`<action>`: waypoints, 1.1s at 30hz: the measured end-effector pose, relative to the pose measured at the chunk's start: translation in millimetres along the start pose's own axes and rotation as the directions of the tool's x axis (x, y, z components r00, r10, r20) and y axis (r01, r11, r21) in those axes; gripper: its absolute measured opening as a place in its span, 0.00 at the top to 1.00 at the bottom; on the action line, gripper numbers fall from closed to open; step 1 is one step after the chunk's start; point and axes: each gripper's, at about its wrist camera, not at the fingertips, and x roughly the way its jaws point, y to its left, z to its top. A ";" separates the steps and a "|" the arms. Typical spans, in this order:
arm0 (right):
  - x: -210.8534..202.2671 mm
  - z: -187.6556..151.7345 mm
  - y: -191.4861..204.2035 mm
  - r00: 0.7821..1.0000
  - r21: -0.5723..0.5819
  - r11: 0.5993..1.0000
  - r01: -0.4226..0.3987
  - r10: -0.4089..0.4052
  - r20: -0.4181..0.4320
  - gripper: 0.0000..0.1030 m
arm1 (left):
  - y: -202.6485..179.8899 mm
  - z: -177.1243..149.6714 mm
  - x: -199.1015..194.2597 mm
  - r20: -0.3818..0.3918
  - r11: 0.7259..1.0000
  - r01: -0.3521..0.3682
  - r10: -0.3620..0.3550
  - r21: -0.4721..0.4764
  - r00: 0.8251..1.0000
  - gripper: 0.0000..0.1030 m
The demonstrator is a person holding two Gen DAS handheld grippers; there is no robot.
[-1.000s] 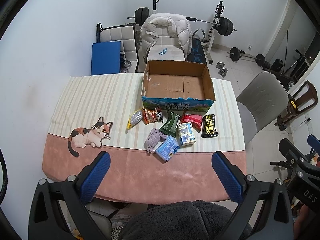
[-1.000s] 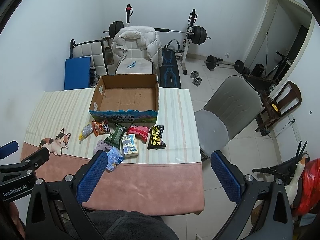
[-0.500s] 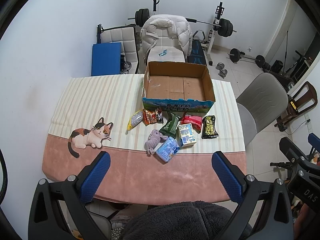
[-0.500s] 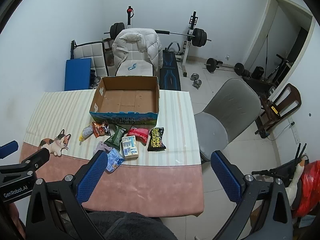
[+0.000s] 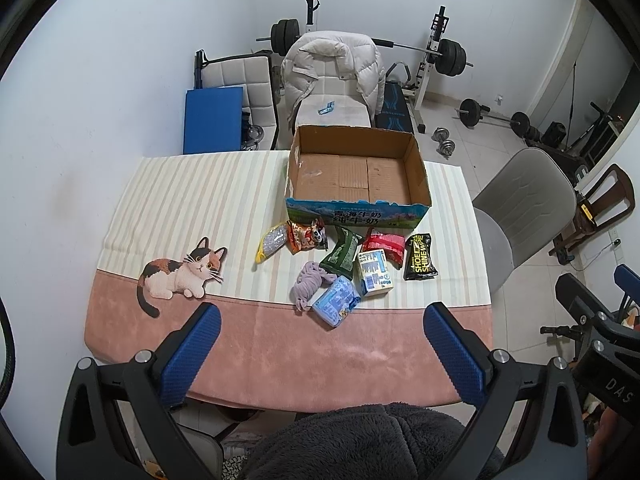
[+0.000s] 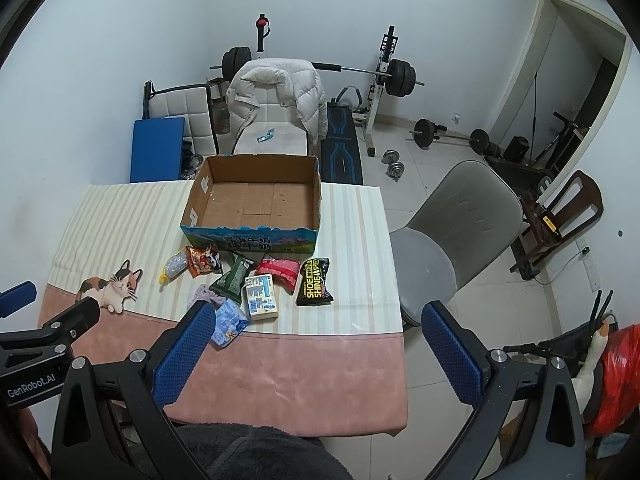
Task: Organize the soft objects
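An empty open cardboard box (image 5: 356,174) stands at the table's far side. In front of it lie several soft packs: a black "Shoe Shine Wipes" pack (image 5: 420,257), a red pack (image 5: 384,241), a green pack (image 5: 342,251), an orange snack bag (image 5: 306,236), a clear yellow-tipped bag (image 5: 272,241), a white carton (image 5: 374,273), a light blue tissue pack (image 5: 336,301) and a purple cloth (image 5: 310,283). My left gripper (image 5: 320,354) is open and empty, high above the near table edge. My right gripper (image 6: 320,352) is open and empty, above the table's near right part.
The table (image 5: 192,200) has a striped and pink cloth with a cat print (image 5: 180,274). A grey chair (image 6: 452,232) stands at its right. Behind are a chair with a white jacket (image 5: 332,72), a blue pad (image 5: 212,118), weights and a barbell rack.
Both grippers have drifted slightly, so the table sits a little differently in view. The objects have not moved and both grippers stay open.
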 end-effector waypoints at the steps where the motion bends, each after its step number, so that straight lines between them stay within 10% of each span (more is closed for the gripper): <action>1: 0.8 -1.1 1.1 1.000 0.000 1.000 -0.001 0.001 0.001 0.00 | 0.1 0.2 -0.1 0.000 1.000 0.000 0.000 0.001 1.000 0.00; 25: 6.0 2.6 4.1 1.000 -0.001 1.000 -0.004 0.004 -0.003 0.00 | 7.4 11.4 -0.1 -0.004 1.000 0.010 -0.010 -0.005 1.000 0.00; 33: 81.8 9.7 12.4 0.996 0.031 0.998 -0.046 0.048 -0.075 0.00 | 30.0 32.1 82.0 -0.030 0.998 -0.064 0.063 -0.008 0.998 0.00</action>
